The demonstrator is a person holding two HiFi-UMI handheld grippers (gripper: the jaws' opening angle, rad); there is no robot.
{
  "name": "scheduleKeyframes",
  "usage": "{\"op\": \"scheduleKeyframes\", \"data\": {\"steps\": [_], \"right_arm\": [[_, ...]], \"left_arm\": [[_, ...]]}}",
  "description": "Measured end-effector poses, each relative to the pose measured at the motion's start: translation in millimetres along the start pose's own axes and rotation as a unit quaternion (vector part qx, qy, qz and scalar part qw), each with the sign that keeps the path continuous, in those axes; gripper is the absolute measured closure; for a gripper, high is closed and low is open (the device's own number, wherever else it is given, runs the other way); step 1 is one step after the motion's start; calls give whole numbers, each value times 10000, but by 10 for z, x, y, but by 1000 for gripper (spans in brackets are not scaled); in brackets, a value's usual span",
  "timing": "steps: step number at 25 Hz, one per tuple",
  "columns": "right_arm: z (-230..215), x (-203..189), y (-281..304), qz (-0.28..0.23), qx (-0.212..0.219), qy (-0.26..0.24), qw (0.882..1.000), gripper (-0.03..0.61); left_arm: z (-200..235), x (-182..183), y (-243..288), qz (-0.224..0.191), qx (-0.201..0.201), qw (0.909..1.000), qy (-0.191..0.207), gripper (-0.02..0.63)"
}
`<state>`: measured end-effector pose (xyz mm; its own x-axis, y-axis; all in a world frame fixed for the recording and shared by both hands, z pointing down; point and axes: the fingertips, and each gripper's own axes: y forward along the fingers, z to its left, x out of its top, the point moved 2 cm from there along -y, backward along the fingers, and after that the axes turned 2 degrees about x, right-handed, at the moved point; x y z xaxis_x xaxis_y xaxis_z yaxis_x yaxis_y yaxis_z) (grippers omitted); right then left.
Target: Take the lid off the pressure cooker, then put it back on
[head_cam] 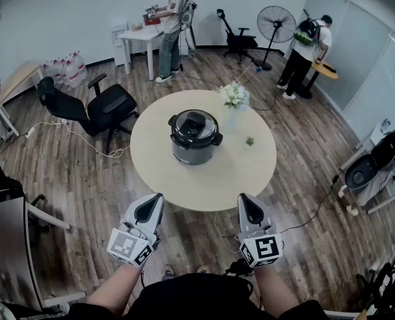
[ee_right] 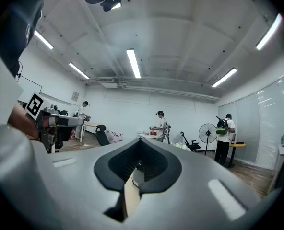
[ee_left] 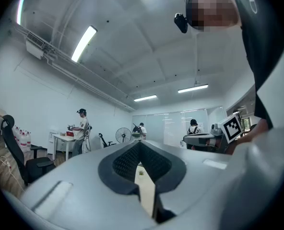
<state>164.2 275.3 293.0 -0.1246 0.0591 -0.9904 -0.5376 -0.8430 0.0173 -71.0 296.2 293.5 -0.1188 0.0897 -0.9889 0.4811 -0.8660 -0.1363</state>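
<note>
Both tongs are shut w/ nothing btwn the pads: left tongs [head_cam: 156, 199] and right tongs [head_cam: 245, 200] are held side by side off the near rim of the round surface [head_cam: 251, 172], at approx 6 o'clock of it, touching nothing. The pressure cooker [head_cam: 195, 137] sits near the surface's centre, at 12 o'clock from the tongs and well apart from them. Its lid [head_cam: 194, 127] is on, dark, w/ a raised handle on top, so the task looks not yet begun. Risks, as I judge them: the jaws must open before contact, and coming in shut would just shove the pot. The lid prob needs a twist to unlock; if only one pair of tongs turns it and the other doesn't brace the body, the whole cooker could spin or skid on the smooth top. The flower vase [head_cam: 235, 99] stands just beside the cooker at 1 o'clock and looks top-heavy, so a wide swing w/ the lifted lid could tip it. A small green item [head_cam: 249, 141] lies at 3 o'clock, easy to sweep off. The lid looks heavy for narrow pads, so an off-centre pinch on the handle may let it tilt or drop. On refit, misaligned lugs would leave it sitting crooked, not locked.
</note>
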Motion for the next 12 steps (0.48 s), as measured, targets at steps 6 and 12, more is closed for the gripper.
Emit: {"op": "scheduleKeyframes", "data": {"steps": [6, 12], "right_arm": [[4, -6, 15, 65, -22, 41, 10000, 572], [37, -26, 40, 41, 109, 6, 9999, 572]], "left_arm": [[4, 3, -22, 10, -1, 10000, 14, 614], [15, -18, -44, 58, 79, 9999, 59, 614]]}}
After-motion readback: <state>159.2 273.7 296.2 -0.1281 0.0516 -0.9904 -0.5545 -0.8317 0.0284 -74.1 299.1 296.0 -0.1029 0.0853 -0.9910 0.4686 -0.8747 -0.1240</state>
